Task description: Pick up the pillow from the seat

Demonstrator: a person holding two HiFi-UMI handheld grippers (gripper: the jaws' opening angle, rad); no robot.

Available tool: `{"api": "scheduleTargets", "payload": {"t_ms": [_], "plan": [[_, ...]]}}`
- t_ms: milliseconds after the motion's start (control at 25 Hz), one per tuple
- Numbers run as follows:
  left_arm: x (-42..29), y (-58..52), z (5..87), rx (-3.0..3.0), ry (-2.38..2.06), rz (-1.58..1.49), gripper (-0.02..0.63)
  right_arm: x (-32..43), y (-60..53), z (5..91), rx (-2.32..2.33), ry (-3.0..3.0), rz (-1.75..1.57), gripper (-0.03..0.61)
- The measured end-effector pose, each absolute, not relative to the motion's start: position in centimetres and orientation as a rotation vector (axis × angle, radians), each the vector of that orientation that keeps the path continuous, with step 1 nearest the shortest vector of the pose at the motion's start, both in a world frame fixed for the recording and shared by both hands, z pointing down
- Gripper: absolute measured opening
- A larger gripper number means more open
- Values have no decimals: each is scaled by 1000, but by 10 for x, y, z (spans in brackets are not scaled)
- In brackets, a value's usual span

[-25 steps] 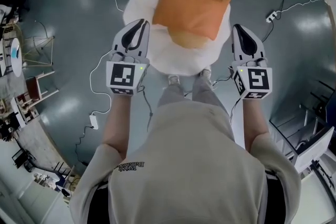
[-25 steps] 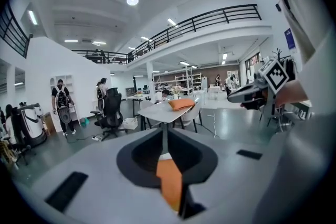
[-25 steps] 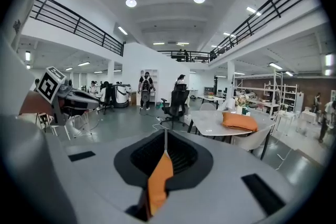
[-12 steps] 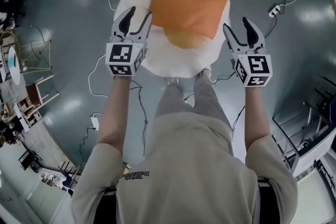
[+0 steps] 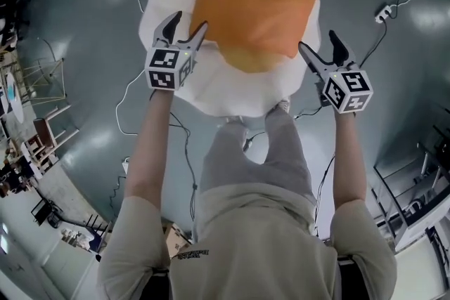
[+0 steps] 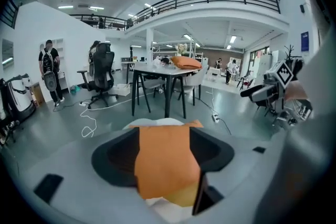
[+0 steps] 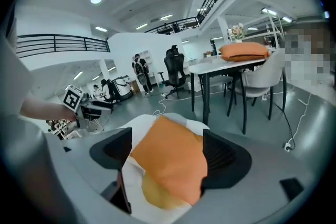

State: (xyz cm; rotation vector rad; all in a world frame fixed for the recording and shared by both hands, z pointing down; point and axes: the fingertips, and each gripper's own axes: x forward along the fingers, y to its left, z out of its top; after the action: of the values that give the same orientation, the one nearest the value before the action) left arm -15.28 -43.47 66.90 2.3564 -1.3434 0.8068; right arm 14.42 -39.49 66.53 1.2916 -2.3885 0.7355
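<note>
Ok, both sets of jaws are opening right now, nothing clamped in either. On the left gripper the fingers are spread and the pads are bare. Same on the right gripper: spread, pressing on nothing.

The pillow is orange and lies flat on the white round seat, ahead of my fingertips and between the two grippers. My left inner fingertip sits just beside the pillow's left edge, over the seat's white cushion; can't tell if it touches. My right fingers hang just off the seat's right rim, near the pillow's near right corner, apart from it.

Left gripper view: the pillow shows in the gap between my two dark pads, beyond them and not pinched, with a strip of white seat at its near end. The right gripper is off past my right finger, marker cube showing.

Right gripper view: the pillow sits in the gap too, one corner pointing away from me, with white seat showing beside my left pad. The left gripper is visible beyond that finger.

Further out past the fingertips there is a dark-legged table with an orange cushion on top, an office chair left of it, and a cable looped on the floor.
</note>
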Motion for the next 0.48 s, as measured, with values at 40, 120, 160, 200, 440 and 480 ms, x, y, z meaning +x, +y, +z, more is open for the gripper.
{"api": "scheduleTargets", "payload": {"t_ms": [40, 120, 160, 200, 440, 480], "plan": [[-156, -439, 689, 2346, -1334, 823, 280, 144, -399, 684, 1273, -2384, 738, 416], [-162, -447, 730, 2312, -1317, 846, 292, 146, -406, 723, 1241, -2371, 744, 428], [-164, -451, 751, 2295, -1308, 855, 299, 148, -409, 743, 1232, -2363, 756, 433], [-167, -454, 772, 2281, -1298, 869, 304, 151, -413, 764, 1229, -2354, 773, 437], [-195, -465, 892, 2205, -1228, 1075, 316, 147, -428, 881, 1236, -2299, 845, 453], [-200, -466, 910, 2187, -1218, 1093, 318, 146, -431, 898, 1236, -2301, 857, 454]]}}
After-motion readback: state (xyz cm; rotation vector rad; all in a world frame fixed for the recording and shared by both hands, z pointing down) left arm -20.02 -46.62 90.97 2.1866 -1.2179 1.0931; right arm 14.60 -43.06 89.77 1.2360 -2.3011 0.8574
